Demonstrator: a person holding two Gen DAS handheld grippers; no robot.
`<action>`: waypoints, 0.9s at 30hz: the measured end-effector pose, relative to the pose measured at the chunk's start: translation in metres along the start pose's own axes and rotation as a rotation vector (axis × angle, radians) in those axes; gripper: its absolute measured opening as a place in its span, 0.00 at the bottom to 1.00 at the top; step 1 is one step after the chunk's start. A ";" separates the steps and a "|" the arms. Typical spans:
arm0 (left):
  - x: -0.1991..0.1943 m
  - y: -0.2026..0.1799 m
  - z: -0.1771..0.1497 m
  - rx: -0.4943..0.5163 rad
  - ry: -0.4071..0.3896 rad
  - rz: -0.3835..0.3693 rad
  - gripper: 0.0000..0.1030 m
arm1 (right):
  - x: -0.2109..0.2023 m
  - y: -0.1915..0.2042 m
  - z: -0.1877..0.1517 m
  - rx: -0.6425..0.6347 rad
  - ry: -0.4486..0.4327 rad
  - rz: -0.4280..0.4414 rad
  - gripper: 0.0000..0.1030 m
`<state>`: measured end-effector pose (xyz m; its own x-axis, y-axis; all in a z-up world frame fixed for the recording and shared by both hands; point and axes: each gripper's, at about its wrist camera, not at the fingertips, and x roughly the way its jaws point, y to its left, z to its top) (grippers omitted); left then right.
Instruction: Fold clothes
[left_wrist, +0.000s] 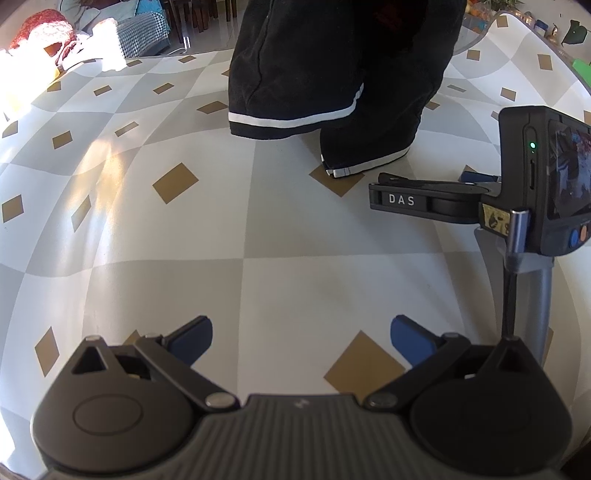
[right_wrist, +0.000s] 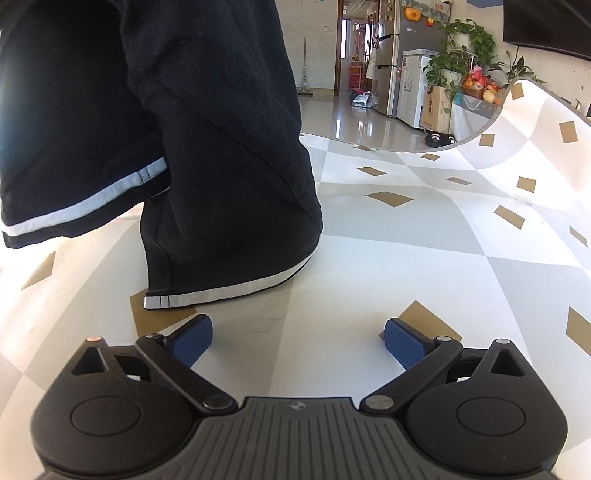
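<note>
A black garment (left_wrist: 332, 66) with white stripes along its hems hangs down onto the checkered table; its top is out of frame. Its lower hem (left_wrist: 354, 166) touches the tabletop. It also shows in the right wrist view (right_wrist: 184, 140), with a striped hem (right_wrist: 221, 291) resting on the table just ahead of the fingers. My left gripper (left_wrist: 301, 338) is open and empty, low over the table, well short of the garment. My right gripper (right_wrist: 298, 338) is open and empty, close to the hem. In the left wrist view its body (left_wrist: 524, 184) is at the right.
The table cover (left_wrist: 184, 240) is white and grey with gold diamonds. A red and white cloth pile (left_wrist: 48, 37) lies at the far left edge. Beyond the table's far edge (right_wrist: 406, 147) are a shiny floor, a fridge (right_wrist: 388, 66) and plants (right_wrist: 461, 55).
</note>
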<state>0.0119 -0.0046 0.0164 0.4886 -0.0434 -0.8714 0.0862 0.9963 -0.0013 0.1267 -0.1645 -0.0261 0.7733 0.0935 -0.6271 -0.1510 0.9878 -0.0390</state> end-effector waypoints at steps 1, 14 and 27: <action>0.000 0.000 0.000 0.000 0.001 -0.001 1.00 | 0.000 0.000 0.000 0.000 0.000 0.000 0.97; 0.002 -0.004 -0.002 0.006 0.014 -0.019 1.00 | 0.000 0.000 0.000 0.000 0.000 0.000 0.97; 0.002 -0.009 -0.002 0.019 0.019 -0.041 1.00 | 0.000 0.000 0.000 0.000 0.000 0.000 0.97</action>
<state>0.0100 -0.0134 0.0135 0.4678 -0.0821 -0.8800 0.1222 0.9921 -0.0276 0.1270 -0.1645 -0.0261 0.7730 0.0936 -0.6275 -0.1511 0.9878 -0.0389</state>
